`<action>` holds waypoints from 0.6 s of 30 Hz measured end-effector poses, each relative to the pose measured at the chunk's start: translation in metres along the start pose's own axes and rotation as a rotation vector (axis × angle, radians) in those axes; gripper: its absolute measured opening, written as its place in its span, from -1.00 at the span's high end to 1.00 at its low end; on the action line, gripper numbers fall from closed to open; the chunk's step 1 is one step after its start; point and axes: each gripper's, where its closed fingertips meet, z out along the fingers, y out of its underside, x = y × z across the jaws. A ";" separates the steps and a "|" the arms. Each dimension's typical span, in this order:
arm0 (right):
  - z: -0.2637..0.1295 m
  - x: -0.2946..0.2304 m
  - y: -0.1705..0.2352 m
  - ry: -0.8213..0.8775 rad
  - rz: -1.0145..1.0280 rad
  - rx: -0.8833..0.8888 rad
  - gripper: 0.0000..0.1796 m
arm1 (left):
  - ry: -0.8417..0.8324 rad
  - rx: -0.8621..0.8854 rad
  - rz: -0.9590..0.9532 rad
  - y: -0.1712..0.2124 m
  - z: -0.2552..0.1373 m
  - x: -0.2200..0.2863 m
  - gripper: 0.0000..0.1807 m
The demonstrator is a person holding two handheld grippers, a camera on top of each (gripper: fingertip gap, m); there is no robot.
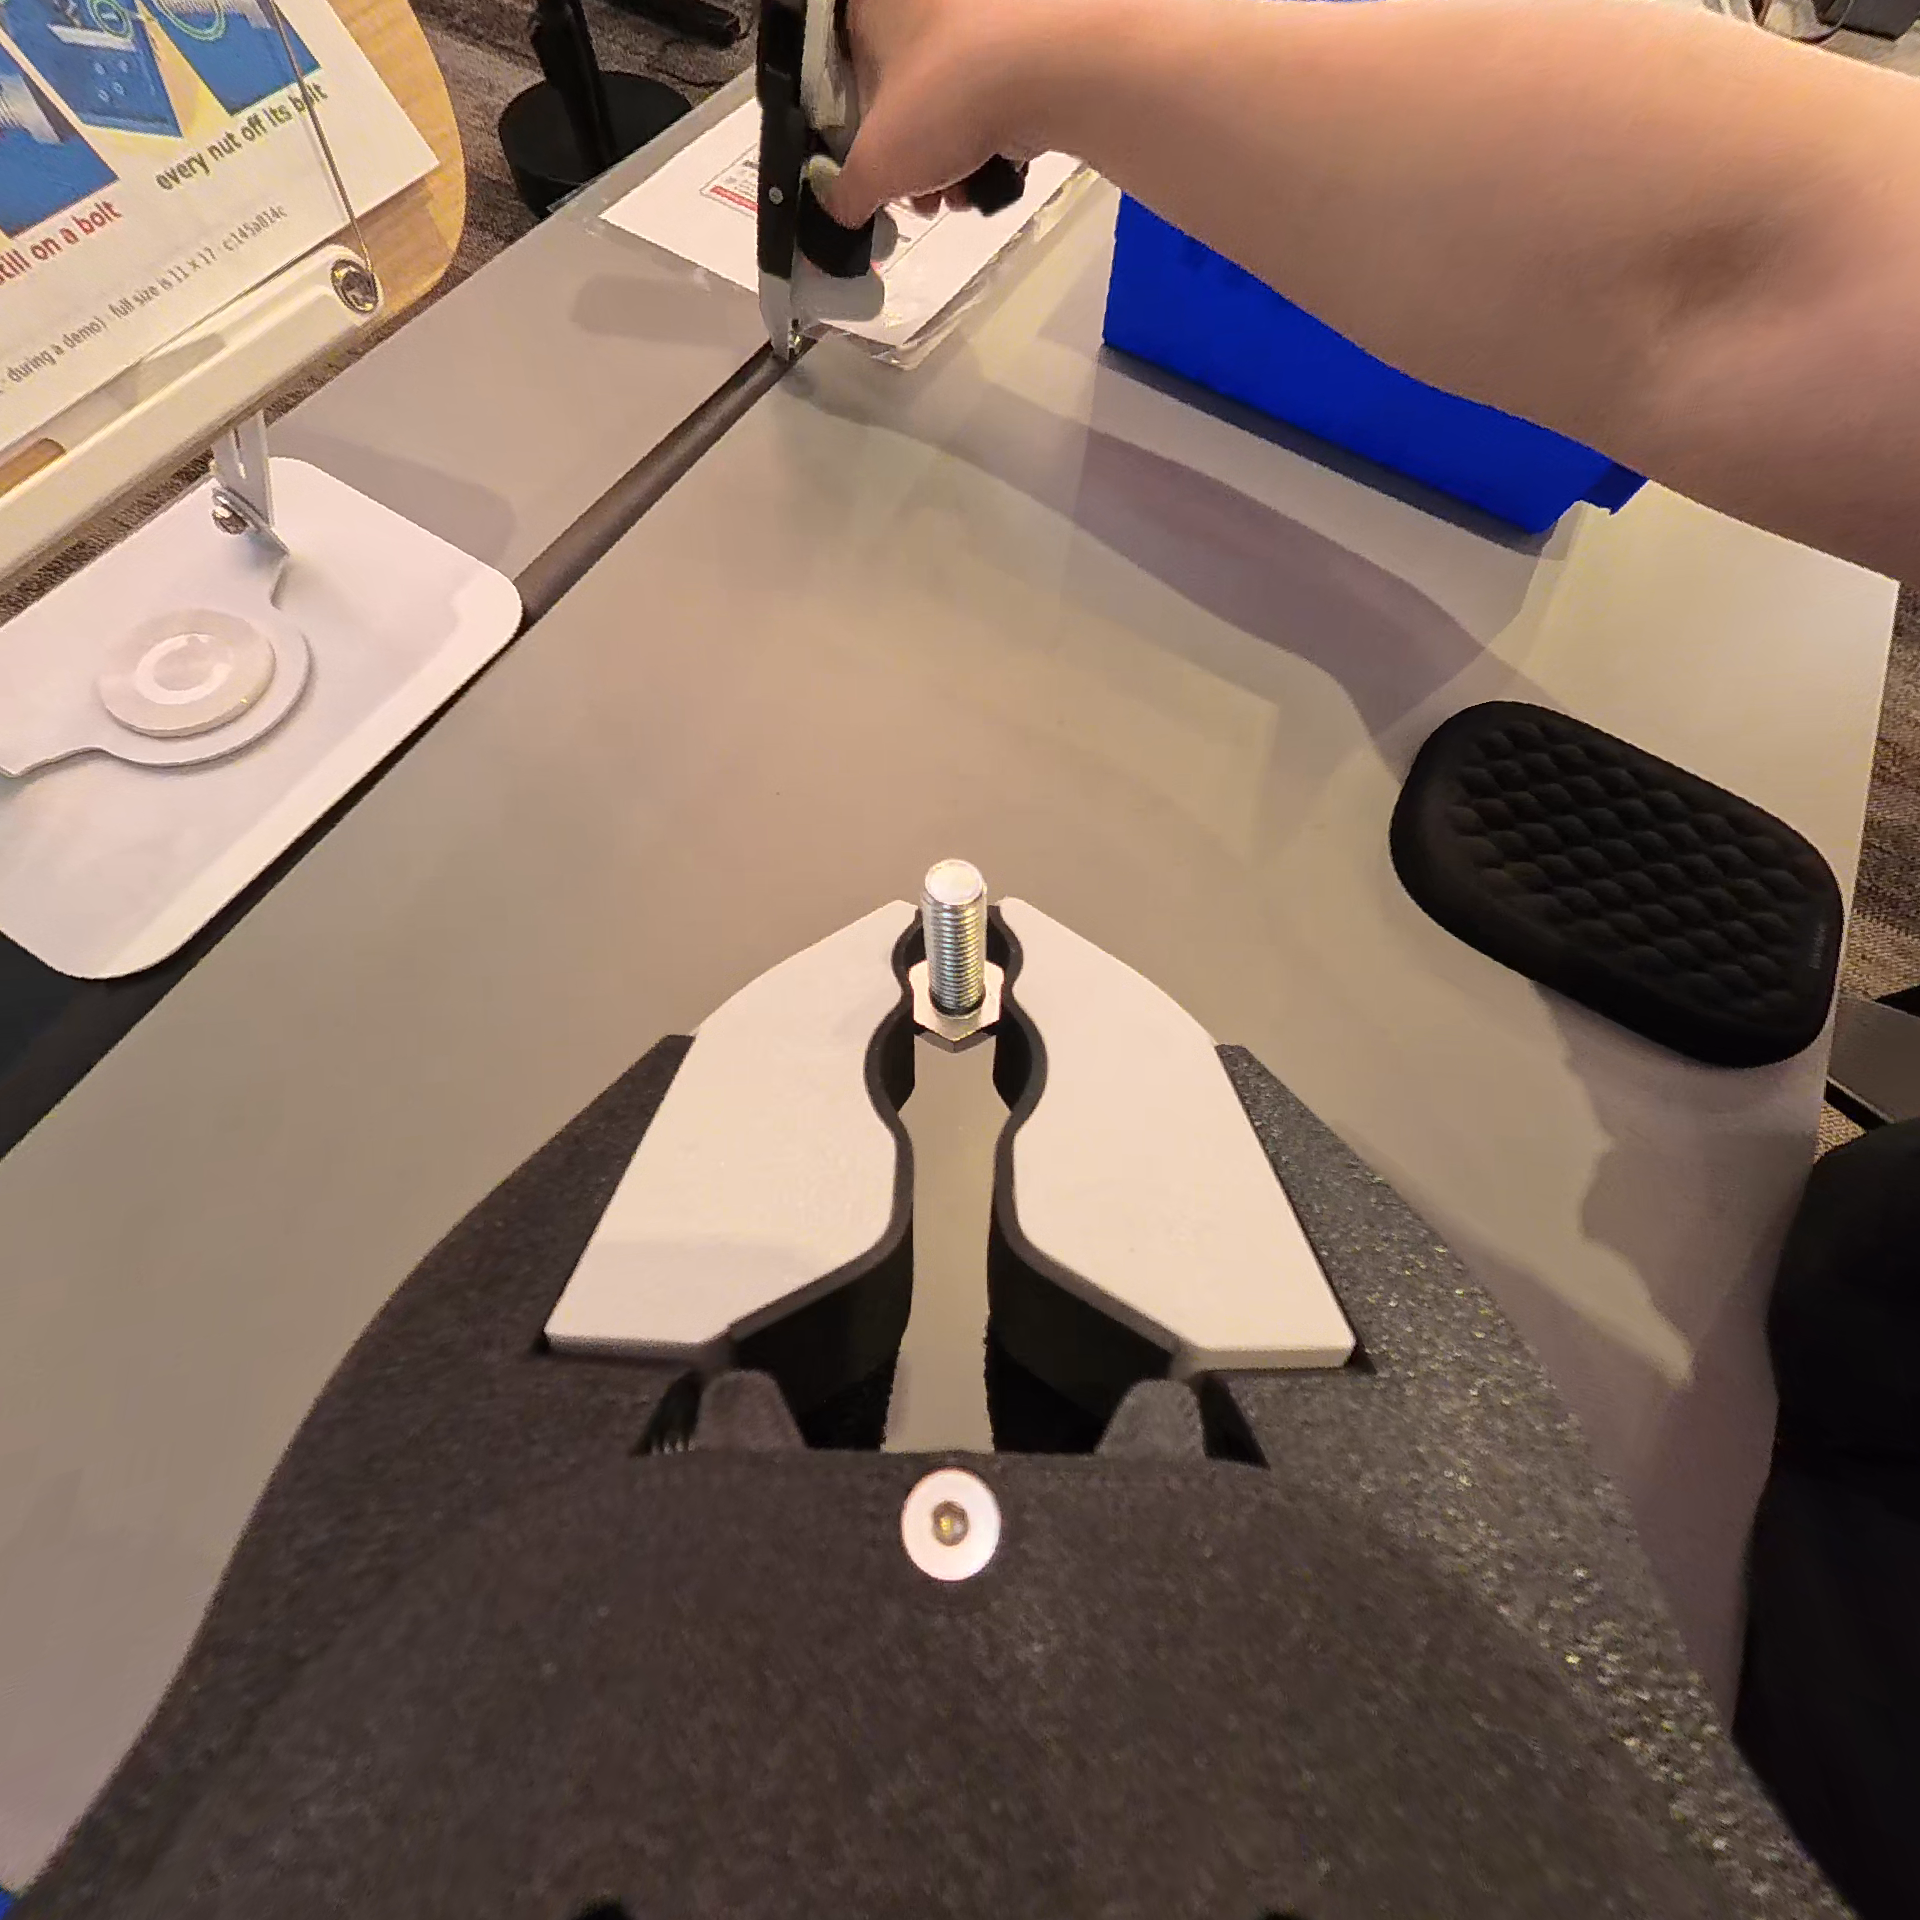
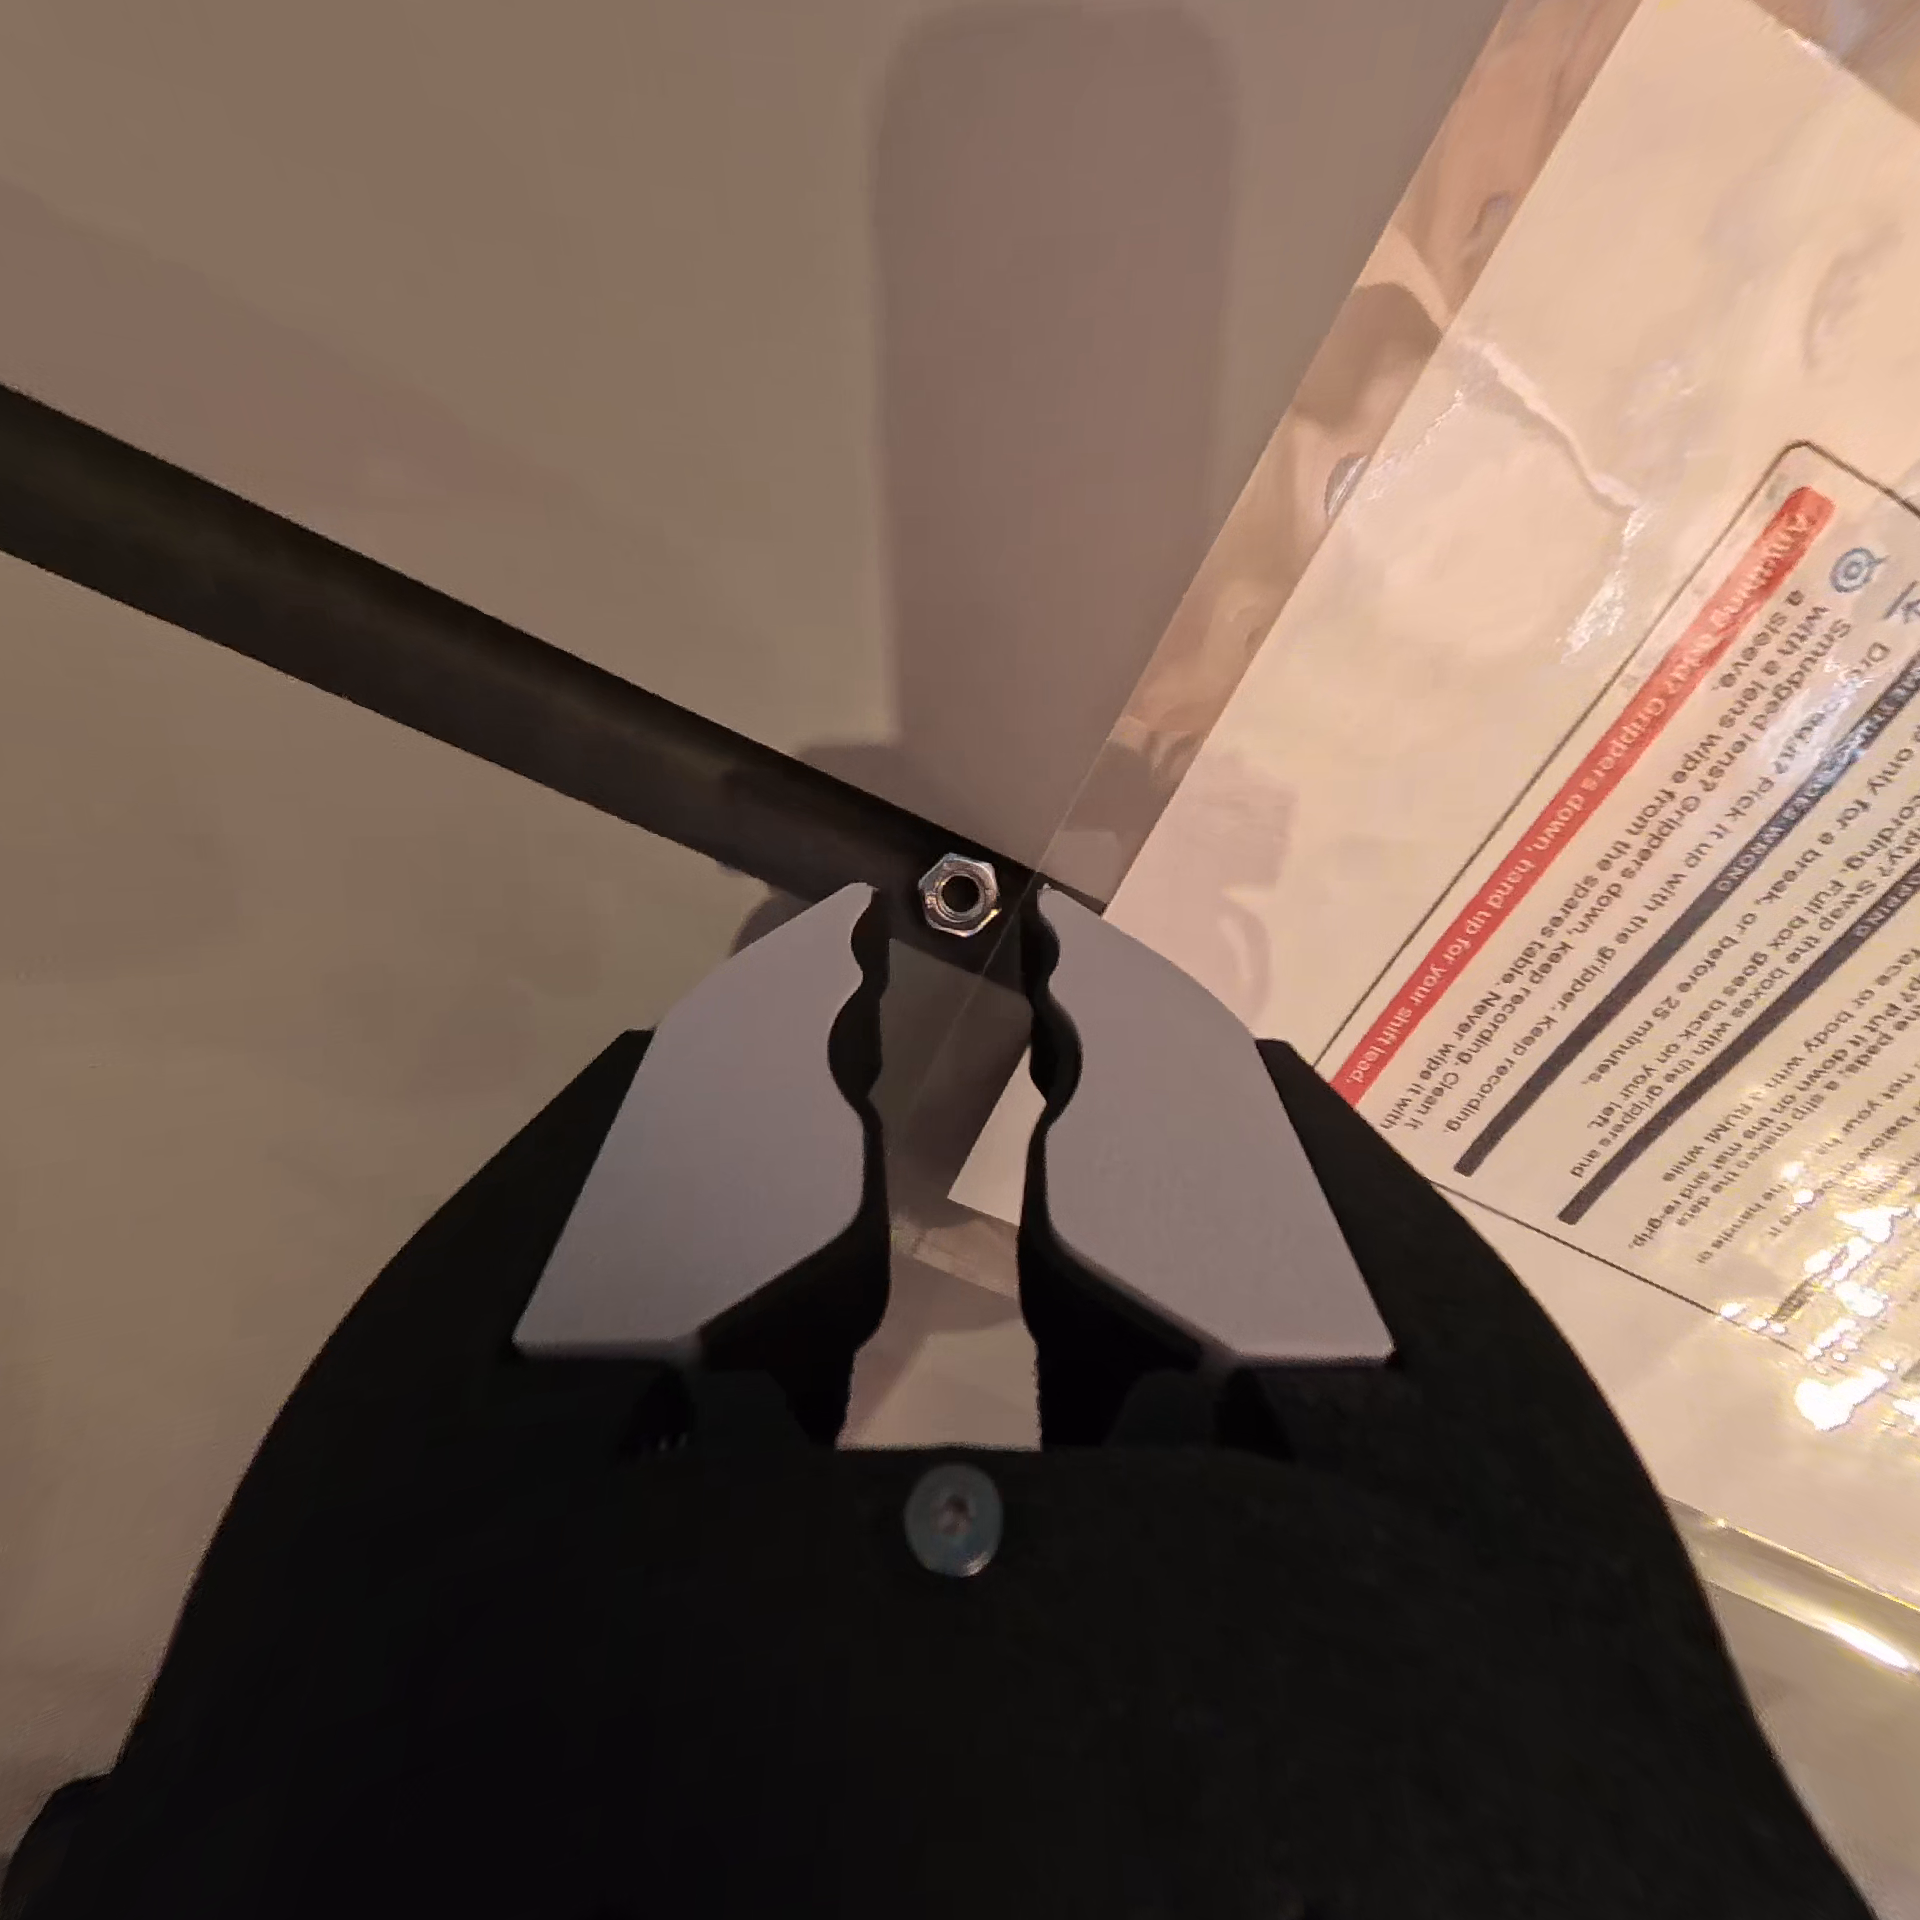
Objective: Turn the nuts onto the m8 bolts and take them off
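Between the left gripper's pale fingers stands an M8 bolt, thread up, pinched at its hexagonal head over the grey table. Far off, the right gripper points down, jaws spread around a loose nut lying at the dark seam between tabletops. Crowding that nut is a laminated sheet; a blue bin, black textured pad and white stand base sit around.

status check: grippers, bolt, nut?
Left gripper shut on bolt, one nut threaded on. Right gripper open around loose nut on the table seam. Clear sleeve edge touching the right finger.
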 end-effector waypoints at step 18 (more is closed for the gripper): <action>-0.004 -0.013 0.003 -0.009 -0.037 -0.047 0.85 | 0.002 0.023 0.013 -0.005 -0.006 0.004 0.89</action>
